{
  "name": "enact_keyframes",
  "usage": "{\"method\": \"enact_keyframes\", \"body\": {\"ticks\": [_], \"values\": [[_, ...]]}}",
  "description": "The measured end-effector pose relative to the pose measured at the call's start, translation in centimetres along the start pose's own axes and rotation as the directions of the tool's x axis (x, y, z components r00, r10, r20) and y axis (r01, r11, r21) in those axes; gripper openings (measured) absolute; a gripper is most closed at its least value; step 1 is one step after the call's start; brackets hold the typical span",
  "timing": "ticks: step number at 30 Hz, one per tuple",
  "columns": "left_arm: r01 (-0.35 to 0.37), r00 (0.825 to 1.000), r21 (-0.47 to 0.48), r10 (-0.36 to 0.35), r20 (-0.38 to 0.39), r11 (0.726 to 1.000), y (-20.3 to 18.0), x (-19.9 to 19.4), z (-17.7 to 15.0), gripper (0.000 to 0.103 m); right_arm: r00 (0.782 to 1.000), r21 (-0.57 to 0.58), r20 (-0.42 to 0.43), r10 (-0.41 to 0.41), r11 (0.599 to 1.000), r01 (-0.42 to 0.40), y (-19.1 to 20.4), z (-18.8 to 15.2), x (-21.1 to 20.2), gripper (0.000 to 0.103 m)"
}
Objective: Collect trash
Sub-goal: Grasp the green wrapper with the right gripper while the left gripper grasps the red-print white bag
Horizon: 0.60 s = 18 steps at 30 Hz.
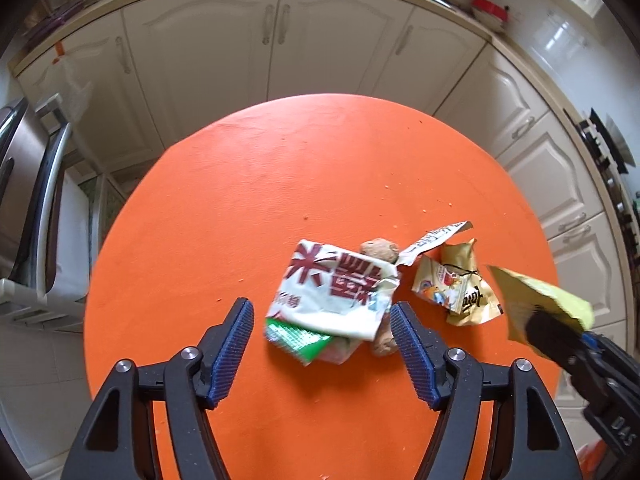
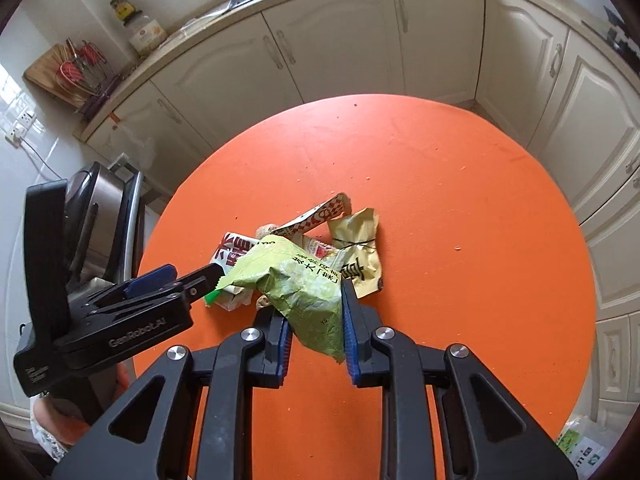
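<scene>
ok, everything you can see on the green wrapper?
The green wrapper is a crumpled yellow-green packet, paper-like, printed with black characters and with a serrated end. The right claw is shut on it, holding it above the orange table, over the other wrappers. From the left wrist it looks blurred.

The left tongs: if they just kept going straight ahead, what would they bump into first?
Most likely the white wrapper with red characters, lying on the orange table right ahead of the open left tongs. Depth is hard to judge, so take this as a likely guess.
</scene>
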<state>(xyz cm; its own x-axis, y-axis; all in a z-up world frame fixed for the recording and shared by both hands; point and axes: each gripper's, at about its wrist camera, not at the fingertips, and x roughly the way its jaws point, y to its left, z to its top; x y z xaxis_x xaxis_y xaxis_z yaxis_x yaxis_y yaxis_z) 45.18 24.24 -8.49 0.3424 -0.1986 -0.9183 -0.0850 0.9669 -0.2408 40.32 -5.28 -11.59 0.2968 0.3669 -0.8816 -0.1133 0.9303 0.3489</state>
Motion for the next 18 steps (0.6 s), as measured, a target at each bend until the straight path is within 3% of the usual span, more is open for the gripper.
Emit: {"method": "enact_keyframes", "body": {"ticks": [8, 18], "values": [[-0.086, 0.994, 0.043, 0.089, -0.071, 0.995, -1.6, 5.3, 1.9, 0.077, 0.999, 0.070, -0.030, -0.043, 0.997, 0.045, -3.7, 0.5, 1.3, 0.021], [-0.046, 0.999, 0.056, 0.047, -0.015, 0.997, -0.9, 5.4, 2.5, 0.070, 0.995, 0.122, -0.075, -0.060, 0.990, 0.069, -5.7, 0.7, 3.8, 0.021]]}}
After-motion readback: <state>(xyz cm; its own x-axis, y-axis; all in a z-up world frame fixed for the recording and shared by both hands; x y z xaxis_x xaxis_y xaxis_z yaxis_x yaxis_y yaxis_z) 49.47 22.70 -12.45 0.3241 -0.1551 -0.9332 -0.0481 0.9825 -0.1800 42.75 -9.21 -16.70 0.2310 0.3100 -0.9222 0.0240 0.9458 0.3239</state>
